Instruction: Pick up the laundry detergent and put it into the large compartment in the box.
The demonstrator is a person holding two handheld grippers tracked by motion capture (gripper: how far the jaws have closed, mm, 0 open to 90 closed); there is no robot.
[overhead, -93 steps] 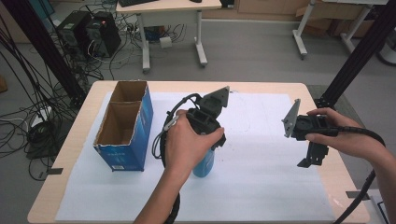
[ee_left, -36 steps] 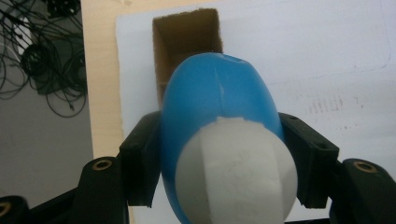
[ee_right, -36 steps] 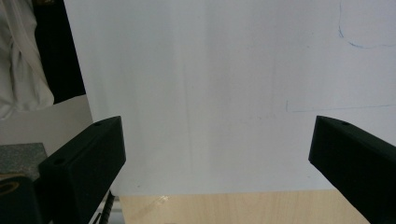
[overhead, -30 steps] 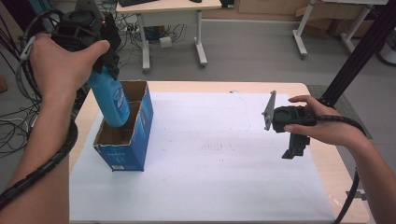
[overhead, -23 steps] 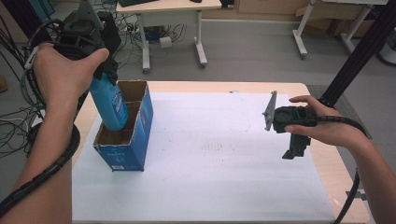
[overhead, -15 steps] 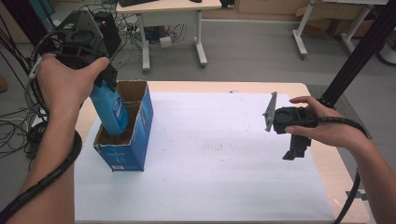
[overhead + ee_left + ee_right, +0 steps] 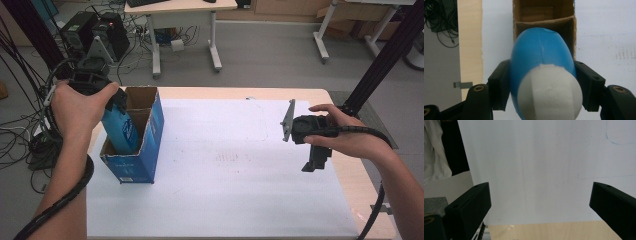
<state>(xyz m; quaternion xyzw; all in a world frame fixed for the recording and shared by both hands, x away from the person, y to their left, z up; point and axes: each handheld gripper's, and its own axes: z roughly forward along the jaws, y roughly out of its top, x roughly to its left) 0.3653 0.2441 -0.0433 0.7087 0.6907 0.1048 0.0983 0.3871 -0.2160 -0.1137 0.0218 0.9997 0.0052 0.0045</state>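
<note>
A person's left hand (image 7: pixel 77 107) holds the left tongs (image 7: pixel 541 82), which are clenched on a blue bottle with a white cap (image 7: pixel 541 75). The two black jaws press on the bottle's shoulders just below the cap, one on each side. Seen from the high view, the blue bottle (image 7: pixel 120 131) hangs with its long axis close to upright, tilted a little, cap end up in the tongs and base end already down inside the blue cardboard box (image 7: pixel 137 150). The box stands near the left edge of the counter (image 7: pixel 210 92), on a white sheet (image 7: pixel 225 175), and a cardboard divider splits it into two compartments. The bottle's base sits in the compartment nearer the person; whether it has touched the bottom cannot be told. In the left gripper view the bottle points straight away from the camera into that compartment, with the divider (image 7: pixel 544 21) just past its far end and the second compartment beyond. So the coming move looks like a plain lowering along the bottle's own axis, keeping it clear of the divider and the box walls. The right hand (image 7: pixel 345 137) holds the right tongs (image 7: pixel 541 202) well apart, over the right side of the sheet, released and grasping nothing. The left hand is much the nearer to the box.
</note>
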